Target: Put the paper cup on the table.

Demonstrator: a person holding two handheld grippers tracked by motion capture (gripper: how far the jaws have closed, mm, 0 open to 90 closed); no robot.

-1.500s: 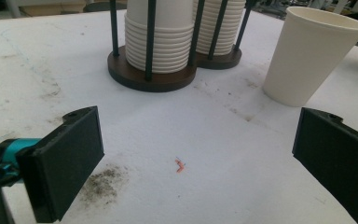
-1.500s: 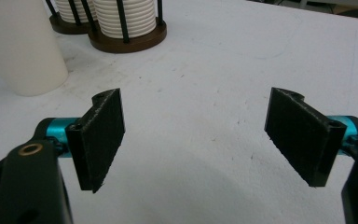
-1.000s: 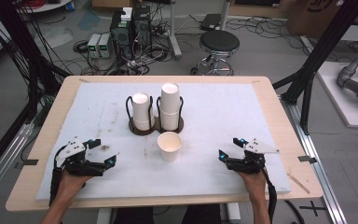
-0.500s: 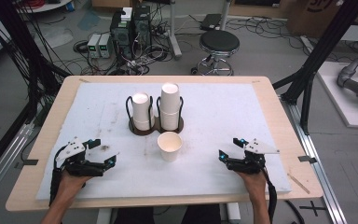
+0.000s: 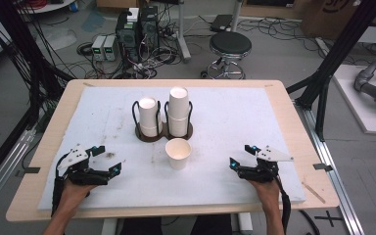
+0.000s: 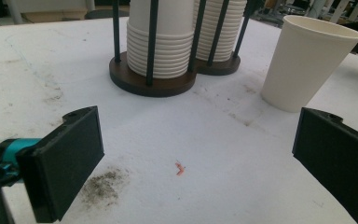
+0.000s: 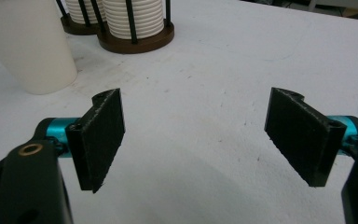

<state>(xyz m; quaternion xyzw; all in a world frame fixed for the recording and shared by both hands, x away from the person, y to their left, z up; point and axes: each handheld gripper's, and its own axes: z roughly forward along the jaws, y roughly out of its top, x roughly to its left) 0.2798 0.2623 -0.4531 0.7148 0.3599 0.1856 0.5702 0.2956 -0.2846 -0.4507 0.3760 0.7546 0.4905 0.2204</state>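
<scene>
A smooth tapered paper cup (image 5: 178, 152) stands on the table's (image 5: 274, 103) stained white felt; both grippers' (image 5: 103, 161) (image 5: 240, 155) flat black fingers gape empty, unchanged.

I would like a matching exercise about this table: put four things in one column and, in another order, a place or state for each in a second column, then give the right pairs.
Things:
1. single paper cup
2. taller cup stack
3. left hand-held gripper
4. red speck

Places or states:
A. jaws open, nothing between them, at the table's near left
B. lies on the white mat between two black jaws
C. stands alone, mouth up, in front of the holder
D. sits in the right ring of the dark holder

Pairs: 1-C, 2-D, 3-A, 4-B
</scene>
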